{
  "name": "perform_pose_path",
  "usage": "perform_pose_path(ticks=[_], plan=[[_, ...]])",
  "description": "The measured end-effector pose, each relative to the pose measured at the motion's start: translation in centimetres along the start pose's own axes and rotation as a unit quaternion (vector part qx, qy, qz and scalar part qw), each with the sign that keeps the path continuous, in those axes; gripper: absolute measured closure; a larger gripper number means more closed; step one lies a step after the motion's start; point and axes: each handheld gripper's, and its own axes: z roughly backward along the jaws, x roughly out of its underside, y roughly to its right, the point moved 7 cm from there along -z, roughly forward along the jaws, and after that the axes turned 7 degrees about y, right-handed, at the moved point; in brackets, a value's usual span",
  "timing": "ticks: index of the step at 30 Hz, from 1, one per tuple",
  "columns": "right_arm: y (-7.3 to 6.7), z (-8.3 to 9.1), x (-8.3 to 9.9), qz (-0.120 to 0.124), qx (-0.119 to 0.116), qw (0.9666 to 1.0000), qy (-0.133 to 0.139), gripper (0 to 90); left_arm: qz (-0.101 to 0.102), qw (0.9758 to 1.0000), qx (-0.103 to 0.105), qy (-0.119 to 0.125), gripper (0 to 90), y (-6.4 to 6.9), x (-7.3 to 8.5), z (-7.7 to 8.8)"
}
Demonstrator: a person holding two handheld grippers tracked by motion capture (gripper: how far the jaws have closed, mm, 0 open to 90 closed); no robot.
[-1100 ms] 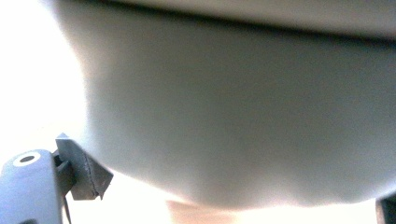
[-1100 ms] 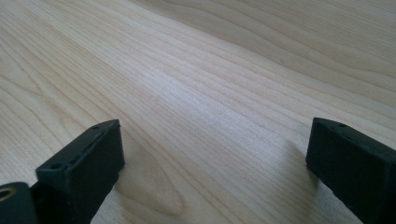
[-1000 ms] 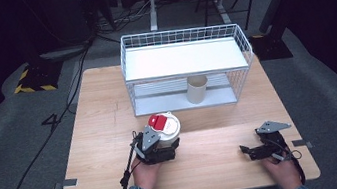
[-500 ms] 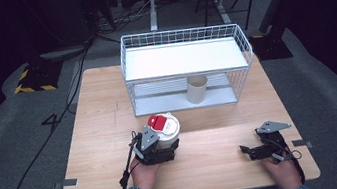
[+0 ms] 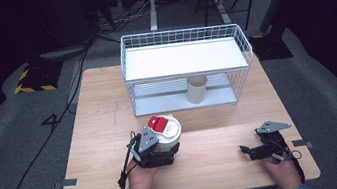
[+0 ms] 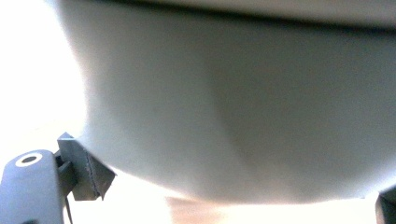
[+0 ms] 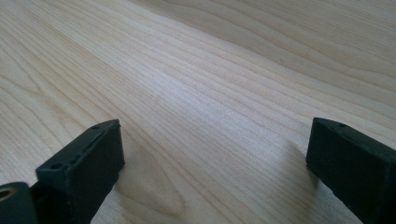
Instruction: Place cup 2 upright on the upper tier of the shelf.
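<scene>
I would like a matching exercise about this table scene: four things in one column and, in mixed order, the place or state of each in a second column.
Things:
1. white round container with a red lid flap
2. small beige paper cup
3. right gripper
4. white wire basket shelf

Places or states:
A. jaws open, nothing between them
B. at the far side of the wooden table
C. clamped by the left gripper
D. upright on the shelf's lower level

Pairs: 1-C, 2-D, 3-A, 4-B

Plenty of bare table point(image 5: 97, 135) on the left and between the 2 hands. Up ahead the wire rack point(image 5: 187, 66) blocks the back, with a paper cup point(image 5: 197, 89) parked on its lower shelf.
</scene>
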Motion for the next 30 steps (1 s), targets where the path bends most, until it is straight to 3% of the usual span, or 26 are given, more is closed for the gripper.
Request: perform_pose_path(ticks=[10,30], plan=[[0.0,0.0,0.0,0.0,-0.001,1.0,0.0,4.6,-0.013,0.9998,0.012,0.004,13.8,1.0,-1.1,1.2],[0.0,-0.1,-0.1,-0.003,0.004,1.0,-0.001,4.6,0.001,0.9992,0.036,0.019,13.8,1.8,-4.2,3.1]])
